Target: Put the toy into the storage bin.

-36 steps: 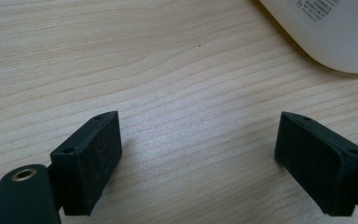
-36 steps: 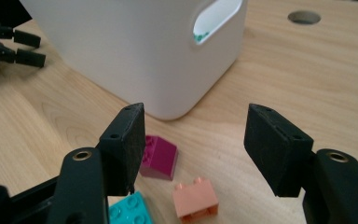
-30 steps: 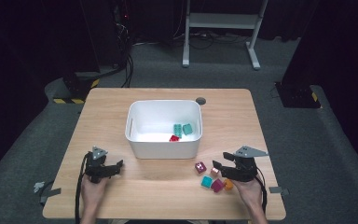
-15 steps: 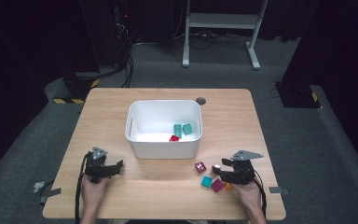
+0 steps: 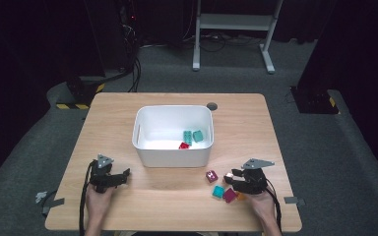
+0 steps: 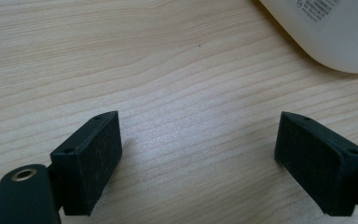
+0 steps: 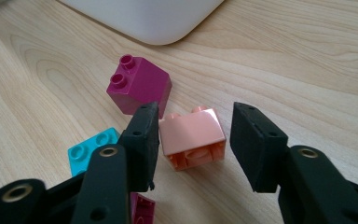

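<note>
A dark room surrounds the wooden table (image 5: 177, 206), with a white bin (image 5: 173, 142) at its middle. Near the bin's front right corner, the right gripper (image 7: 193, 144) straddles a pink brick (image 7: 193, 137); its jaws have just been closing, one pad touching, the other with a gap. Best to centre before squeezing, clear of the magenta brick (image 7: 140, 88). The left gripper (image 6: 196, 158) rests wide apart, holding nothing.

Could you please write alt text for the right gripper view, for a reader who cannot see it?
The right gripper straddles a pale pink brick on the wooden table; one pad touches it, the other stands slightly off. A magenta brick and a turquoise brick lie nearby, with the white bin beyond.
</note>
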Motion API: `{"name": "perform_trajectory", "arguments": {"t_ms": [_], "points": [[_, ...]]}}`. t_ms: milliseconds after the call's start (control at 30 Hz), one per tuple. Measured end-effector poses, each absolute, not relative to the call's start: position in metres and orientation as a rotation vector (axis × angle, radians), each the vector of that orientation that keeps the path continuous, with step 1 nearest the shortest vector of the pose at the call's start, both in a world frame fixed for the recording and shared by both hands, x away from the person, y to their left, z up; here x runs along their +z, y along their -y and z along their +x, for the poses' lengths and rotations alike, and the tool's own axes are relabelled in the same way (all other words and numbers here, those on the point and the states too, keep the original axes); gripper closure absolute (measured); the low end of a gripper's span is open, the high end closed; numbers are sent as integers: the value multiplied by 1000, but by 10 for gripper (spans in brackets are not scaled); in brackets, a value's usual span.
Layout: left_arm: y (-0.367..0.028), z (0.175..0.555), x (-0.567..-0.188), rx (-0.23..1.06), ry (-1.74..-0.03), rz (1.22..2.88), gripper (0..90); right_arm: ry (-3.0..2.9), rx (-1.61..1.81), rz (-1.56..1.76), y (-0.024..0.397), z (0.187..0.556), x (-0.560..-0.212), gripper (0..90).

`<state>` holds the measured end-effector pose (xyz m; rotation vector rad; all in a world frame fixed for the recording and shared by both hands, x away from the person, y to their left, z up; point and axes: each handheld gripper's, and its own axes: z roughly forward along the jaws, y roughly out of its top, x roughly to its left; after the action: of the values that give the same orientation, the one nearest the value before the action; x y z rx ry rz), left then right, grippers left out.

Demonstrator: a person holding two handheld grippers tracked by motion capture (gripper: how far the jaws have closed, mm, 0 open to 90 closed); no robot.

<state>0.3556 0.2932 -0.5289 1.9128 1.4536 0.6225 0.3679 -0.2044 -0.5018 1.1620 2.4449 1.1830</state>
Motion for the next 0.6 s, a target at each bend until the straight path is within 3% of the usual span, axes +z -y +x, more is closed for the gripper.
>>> {"name": "perform_trajectory", "arguments": {"t_ms": [100,600], "points": [[-293,356,-529,622,-1453,1913,147,-2459,1178,1150,203,369,-503,567],[-293,356,-529,622,-1453,1913,148,-2442,1184,1135,205,369,-497,589]]}}
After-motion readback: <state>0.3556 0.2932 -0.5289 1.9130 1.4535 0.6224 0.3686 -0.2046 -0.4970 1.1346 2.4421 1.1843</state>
